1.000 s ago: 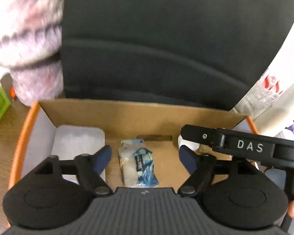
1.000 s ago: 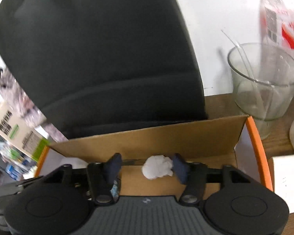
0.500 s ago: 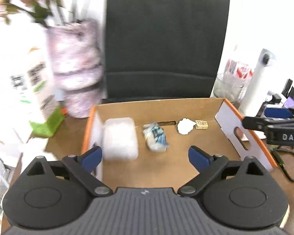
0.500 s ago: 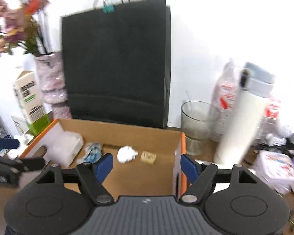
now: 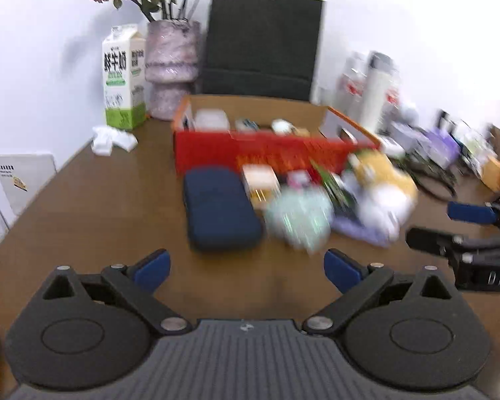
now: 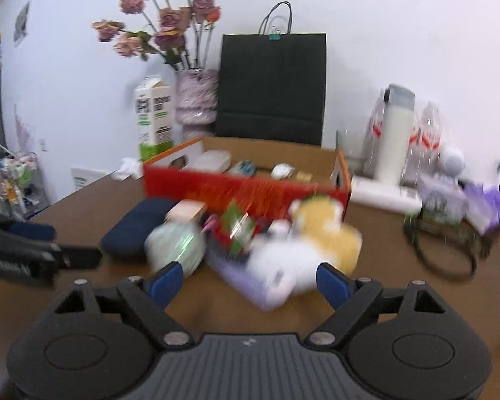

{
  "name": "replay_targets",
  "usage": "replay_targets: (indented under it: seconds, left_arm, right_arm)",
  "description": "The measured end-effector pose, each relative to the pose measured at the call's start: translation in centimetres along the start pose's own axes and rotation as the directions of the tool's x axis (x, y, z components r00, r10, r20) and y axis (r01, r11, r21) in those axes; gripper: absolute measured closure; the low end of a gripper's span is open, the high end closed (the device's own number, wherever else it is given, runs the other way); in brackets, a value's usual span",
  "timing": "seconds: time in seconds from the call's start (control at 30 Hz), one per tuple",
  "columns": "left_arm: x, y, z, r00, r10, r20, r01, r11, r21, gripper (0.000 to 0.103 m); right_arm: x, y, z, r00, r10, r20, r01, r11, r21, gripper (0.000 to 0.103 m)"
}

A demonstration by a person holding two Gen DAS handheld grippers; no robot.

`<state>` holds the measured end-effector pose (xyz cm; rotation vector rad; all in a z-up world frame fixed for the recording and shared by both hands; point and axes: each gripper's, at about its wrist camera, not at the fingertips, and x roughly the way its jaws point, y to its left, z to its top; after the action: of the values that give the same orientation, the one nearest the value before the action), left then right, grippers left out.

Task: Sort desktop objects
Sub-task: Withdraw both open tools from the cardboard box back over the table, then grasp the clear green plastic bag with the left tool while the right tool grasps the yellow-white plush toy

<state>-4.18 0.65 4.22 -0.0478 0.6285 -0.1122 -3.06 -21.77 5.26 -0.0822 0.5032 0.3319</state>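
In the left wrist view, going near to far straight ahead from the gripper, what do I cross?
Left gripper, bare table, navy pouch, red-fronted cardboard box, black paper bag against the wall.

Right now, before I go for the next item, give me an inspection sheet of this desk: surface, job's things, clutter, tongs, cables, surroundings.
Surface: brown wooden desk, bare near the camera.
Job's things: open cardboard box with a red front already holds several small items; navy pouch, pale green bundle and a blurred yellow and white pile lie in front of it.
Clutter: milk carton, crumpled tissue, white flask.
Tongs: left tongs and right tongs open, nothing between them; both have just been opening.
Cables: dark loop on the desk at right.
Surroundings: flower vase, black paper bag, white wall.
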Motion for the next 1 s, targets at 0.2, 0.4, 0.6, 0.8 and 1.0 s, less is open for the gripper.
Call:
replay_targets:
  seconds: [0.2,0.4,0.6,0.8,1.0]
  left_arm:
    - [-3.1,-0.9,-5.4,0.999,0.04,0.037,-0.04,0.999,0.002,0.001]
    - [-3.7,-1.4,-5.7,0.995,0.073,0.073,-0.075,0.997,0.021,0.0]
    - [-3.2,-1.5,-5.7,0.998,0.042,0.036,-0.043,0.999,0.031,0.0]
    - [-3.1,-1.7,-5.8,0.998,0.05,0.037,-0.051,0.998,0.033,0.0]
    - [-3.1,-1.4,-5.7,0.999,0.038,0.032,-0.039,0.999,0.016,0.0]
  right_arm:
    - [-4.0,0.9,-4.8,1.0,-0.002,0.013,0.002,0.998,0.063,0.011]
    - [-3.8,2.2,-6.3,0.999,0.018,-0.037,-0.017,0.999,0.038,0.008]
    - [-3.3,0.6,-6.7,0.995,0.071,-0.075,-0.056,0.983,0.175,0.007]
    - [-3.5,-0.4,-7.2,0.994,0.099,-0.049,-0.084,0.967,0.242,0.008]
    - [-3.4,0.1,-7.3,0.993,0.107,-0.053,-0.093,0.971,0.222,0.008]
